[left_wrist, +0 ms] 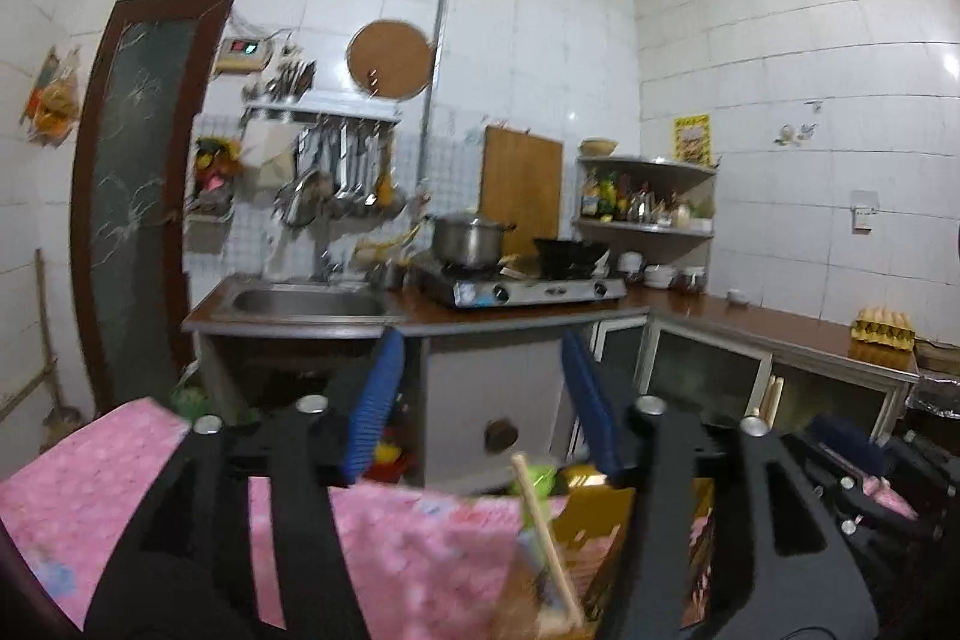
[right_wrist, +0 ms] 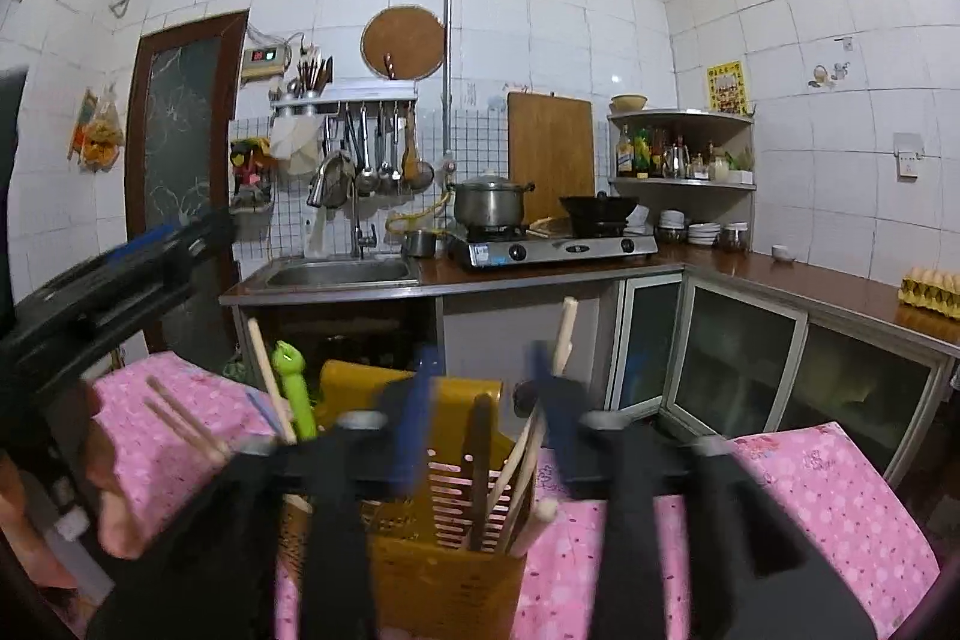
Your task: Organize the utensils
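Note:
A yellow slotted utensil holder [right_wrist: 456, 532] stands on the pink cloth [right_wrist: 828, 496]. It holds wooden chopsticks [right_wrist: 522, 466], a dark-handled utensil [right_wrist: 480, 460] and a green tool [right_wrist: 294, 388]. My right gripper [right_wrist: 483, 349] hovers just above the holder, open, with its blue pads either side of the utensil tops and touching none. Two chopsticks [right_wrist: 186, 430] lie to the left on the cloth. My left gripper [left_wrist: 482, 346] is open and empty, up and left of the holder [left_wrist: 600, 526]. A wooden stick [left_wrist: 543, 526] slants below it. It also shows as the left gripper [right_wrist: 180, 235] in the right wrist view.
A hand [right_wrist: 114, 496] sits at the lower left. Behind the table runs a counter with a sink [right_wrist: 342, 274], a gas stove [right_wrist: 558, 244] with a pot and a wok, a corner shelf [right_wrist: 684, 148] of bottles, and an egg tray [right_wrist: 930, 286]. Ladles hang on a wall rack [right_wrist: 372, 148].

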